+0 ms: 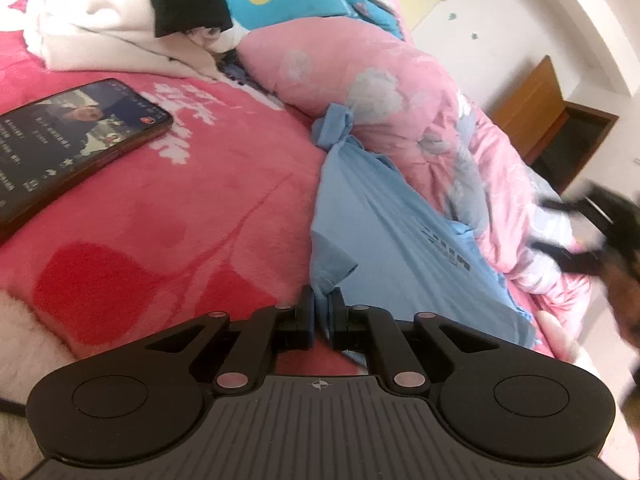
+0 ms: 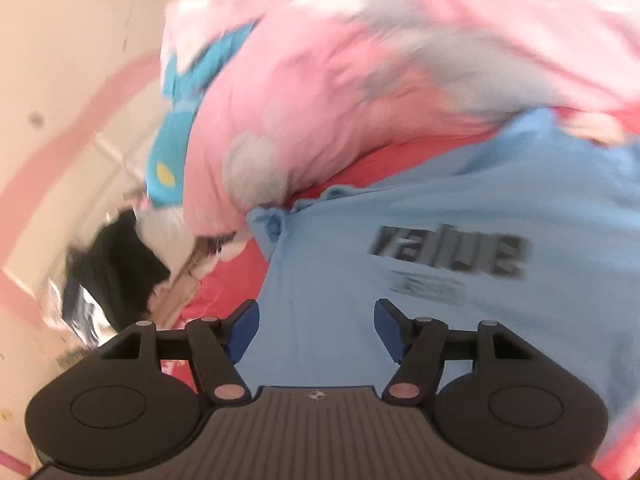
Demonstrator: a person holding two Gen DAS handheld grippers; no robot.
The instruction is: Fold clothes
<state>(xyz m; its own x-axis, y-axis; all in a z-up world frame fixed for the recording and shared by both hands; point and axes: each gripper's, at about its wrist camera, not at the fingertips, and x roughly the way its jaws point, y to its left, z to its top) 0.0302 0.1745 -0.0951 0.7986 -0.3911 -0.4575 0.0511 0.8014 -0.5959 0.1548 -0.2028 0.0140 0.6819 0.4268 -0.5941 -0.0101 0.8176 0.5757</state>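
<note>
A light blue T-shirt (image 1: 384,220) with dark lettering lies on the red blanket (image 1: 180,208) of a bed. My left gripper (image 1: 323,308) is shut on a bunched edge of the T-shirt near its sleeve. In the blurred right wrist view the same T-shirt (image 2: 400,240) fills the middle, with the word "value" printed on it. My right gripper (image 2: 316,328) stands open above the cloth, nothing pinched between its blue pads (image 2: 246,332). The right gripper (image 1: 592,236) shows as a dark blur at the right edge of the left wrist view.
A phone (image 1: 68,140) with a lit screen lies on the blanket at the left. A pink floral quilt (image 1: 380,80) is heaped behind the T-shirt. White and black clothes (image 1: 120,8) are piled at the back left. A wooden cabinet (image 1: 536,108) stands by the wall.
</note>
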